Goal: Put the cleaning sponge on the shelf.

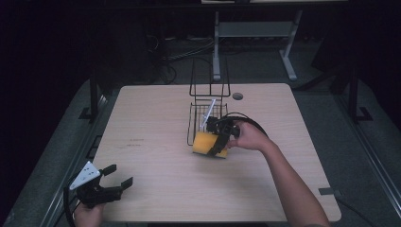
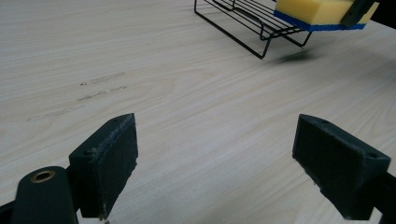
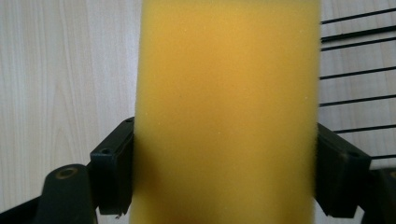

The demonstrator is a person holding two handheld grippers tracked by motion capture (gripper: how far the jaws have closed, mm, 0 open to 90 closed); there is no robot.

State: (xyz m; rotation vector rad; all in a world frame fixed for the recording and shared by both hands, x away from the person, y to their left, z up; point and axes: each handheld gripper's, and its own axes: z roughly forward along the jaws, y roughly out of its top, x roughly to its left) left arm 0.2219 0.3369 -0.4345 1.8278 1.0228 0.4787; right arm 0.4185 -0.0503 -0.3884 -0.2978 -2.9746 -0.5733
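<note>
A yellow sponge [image 1: 205, 143] with a blue underside hangs just above the table at the front edge of a black wire rack [image 1: 200, 116]. My right gripper [image 1: 218, 144] is shut on it, its jaws pressing both sides of the sponge [image 3: 226, 112]. The left gripper view shows the sponge [image 2: 317, 10] over the rack [image 2: 252, 23] at the top right. My left gripper [image 1: 116, 179] hovers near the table's front left corner, open, with nothing between its jaws [image 2: 215, 158].
The light wooden table [image 1: 156, 156] has faint marks left of centre. The rack has a tall wire back [image 1: 209, 78] and a white item inside. A round grommet [image 1: 238, 96] sits near the far edge. Desk legs and cables stand behind the table.
</note>
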